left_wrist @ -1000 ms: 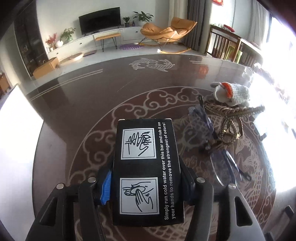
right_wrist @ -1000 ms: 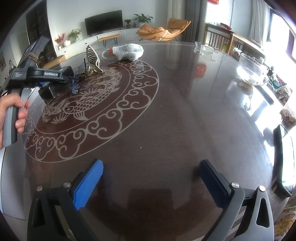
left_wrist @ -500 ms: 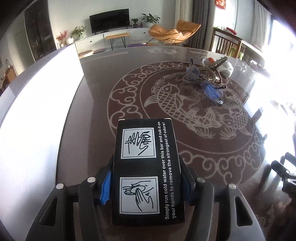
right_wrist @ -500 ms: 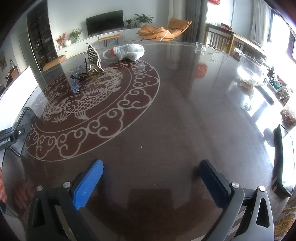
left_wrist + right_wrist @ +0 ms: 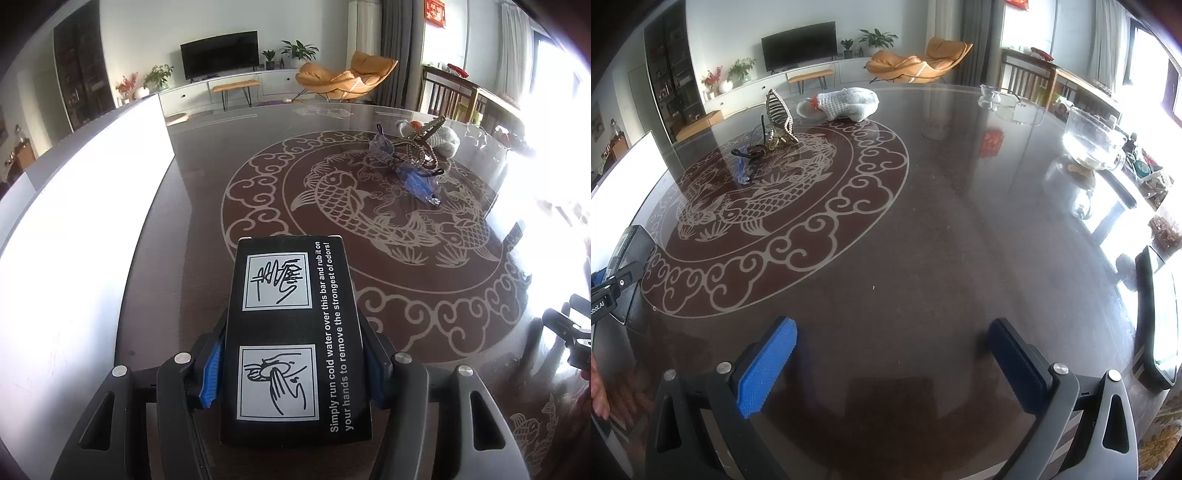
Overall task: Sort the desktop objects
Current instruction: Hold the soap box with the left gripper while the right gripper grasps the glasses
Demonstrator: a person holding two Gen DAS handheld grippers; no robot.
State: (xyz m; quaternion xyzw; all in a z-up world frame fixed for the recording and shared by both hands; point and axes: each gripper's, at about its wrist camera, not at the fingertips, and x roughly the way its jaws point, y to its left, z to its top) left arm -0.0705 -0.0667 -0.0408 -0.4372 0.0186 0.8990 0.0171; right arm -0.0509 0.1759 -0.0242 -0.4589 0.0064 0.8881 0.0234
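Black box (image 5: 295, 339) reading "Simply run cold water over this bar" — pinched by left hand-held gripper (image 5: 295, 373); right hand-held gripper (image 5: 892, 363) spread

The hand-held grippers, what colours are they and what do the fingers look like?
Both are dark grey plastic with round silver screws. The right hand-held gripper has flat rectangular pads of bumpy bright blue. The left hand-held gripper shows the same blue pads, and white lettering marks its side.
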